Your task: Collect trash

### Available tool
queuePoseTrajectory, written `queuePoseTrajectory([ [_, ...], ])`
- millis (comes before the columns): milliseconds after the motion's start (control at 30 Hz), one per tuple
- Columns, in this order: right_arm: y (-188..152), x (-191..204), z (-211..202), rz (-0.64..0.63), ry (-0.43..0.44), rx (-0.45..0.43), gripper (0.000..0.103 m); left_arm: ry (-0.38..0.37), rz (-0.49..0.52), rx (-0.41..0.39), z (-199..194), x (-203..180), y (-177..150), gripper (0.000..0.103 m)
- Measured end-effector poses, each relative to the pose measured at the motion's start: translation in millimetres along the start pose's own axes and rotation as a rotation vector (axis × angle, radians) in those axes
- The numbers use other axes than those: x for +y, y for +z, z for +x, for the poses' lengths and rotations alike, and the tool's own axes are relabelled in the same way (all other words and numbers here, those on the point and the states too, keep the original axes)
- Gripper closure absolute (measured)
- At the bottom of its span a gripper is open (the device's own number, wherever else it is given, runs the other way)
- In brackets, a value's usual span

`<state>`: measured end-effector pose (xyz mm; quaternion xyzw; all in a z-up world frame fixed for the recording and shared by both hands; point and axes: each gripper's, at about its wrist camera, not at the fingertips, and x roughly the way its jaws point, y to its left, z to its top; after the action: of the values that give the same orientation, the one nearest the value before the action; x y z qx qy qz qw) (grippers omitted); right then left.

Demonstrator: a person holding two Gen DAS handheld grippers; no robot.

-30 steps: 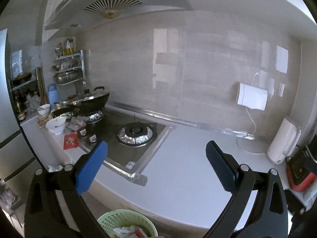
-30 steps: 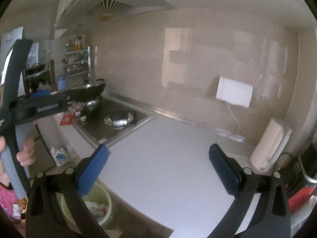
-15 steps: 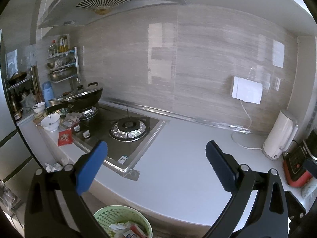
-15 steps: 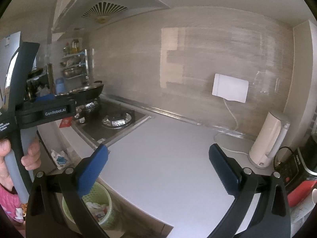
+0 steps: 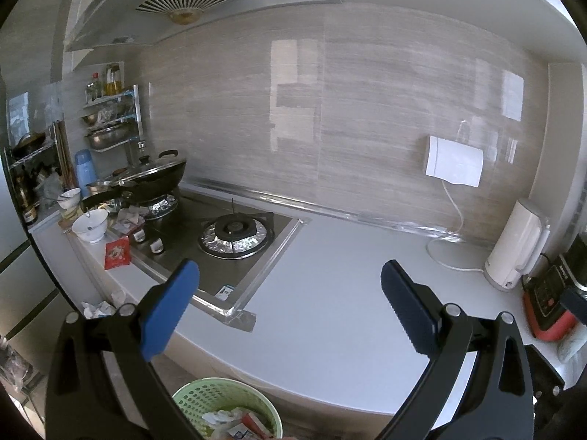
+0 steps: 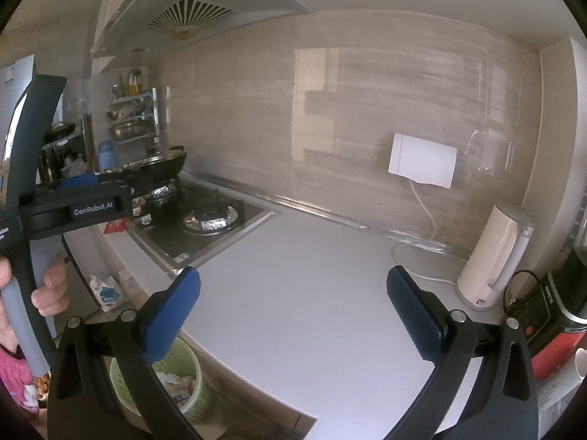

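Note:
A green mesh waste basket with crumpled wrappers inside stands on the floor below the counter's front edge; it also shows in the right wrist view. A red packet lies on the counter left of the hob. Crumpled paper lies on the floor at the left. My left gripper is open and empty, held above the basket and counter edge. My right gripper is open and empty over the white counter. The left gripper's body shows at the left of the right wrist view.
A gas hob with a black wok sits at the left. White bowls stand beside it. A white kettle, its cord, and a red appliance stand at the right. A rack with pots hangs on the wall.
Both views have steadied and shifted slightly; the left gripper has moved a little so that more of the basket shows. Both grippers stay open and empty.

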<state>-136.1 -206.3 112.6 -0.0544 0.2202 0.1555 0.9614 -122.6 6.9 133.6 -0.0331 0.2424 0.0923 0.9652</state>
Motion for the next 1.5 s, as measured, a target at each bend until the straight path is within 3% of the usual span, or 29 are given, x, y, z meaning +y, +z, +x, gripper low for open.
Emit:
queuePoseTrajectory([
  [1500, 4.2, -2.1, 10.4, -0.011, -0.001, 0.013, 0.002, -0.003, 0.033, -0.017, 3.4, 3.8, -1.7, 0.008],
])
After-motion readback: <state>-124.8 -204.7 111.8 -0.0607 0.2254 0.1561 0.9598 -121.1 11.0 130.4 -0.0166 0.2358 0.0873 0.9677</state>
